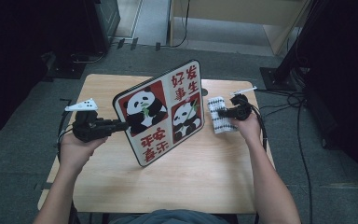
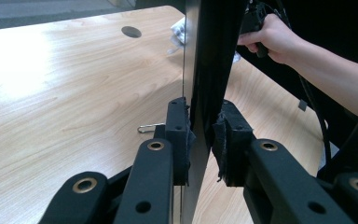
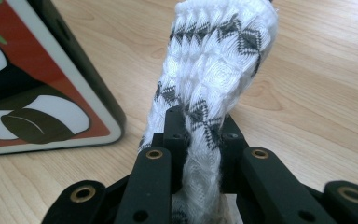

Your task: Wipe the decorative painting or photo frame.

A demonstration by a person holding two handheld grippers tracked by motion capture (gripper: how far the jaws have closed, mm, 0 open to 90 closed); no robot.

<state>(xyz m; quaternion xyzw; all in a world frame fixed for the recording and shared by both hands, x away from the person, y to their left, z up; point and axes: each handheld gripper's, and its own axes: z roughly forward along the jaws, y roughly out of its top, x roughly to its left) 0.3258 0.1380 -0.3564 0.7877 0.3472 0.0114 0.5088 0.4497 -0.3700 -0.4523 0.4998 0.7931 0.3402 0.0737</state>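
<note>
- Centrally in the high view, a flat rectangular board with a black edge, printed with two pandas on red squares, stands tilted on the light wooden table — its left edge meets the left gripper, which comes in from the left of the frame.
- Right of the board, a white woven cloth with dark grey diamond patterns lies by the right gripper.
- Left gripper: jaws nearly closed, clamped on the board's thin edge, one pad on each face in the left gripper view.
- Right gripper: jaws nearly closed — pinching a bunched fold of the cloth, which rises above the pads in the right gripper view.
- Red Chinese characters sit at the board's upper right, reading 好事发生, and at its lower left, too small to read surely.
</note>
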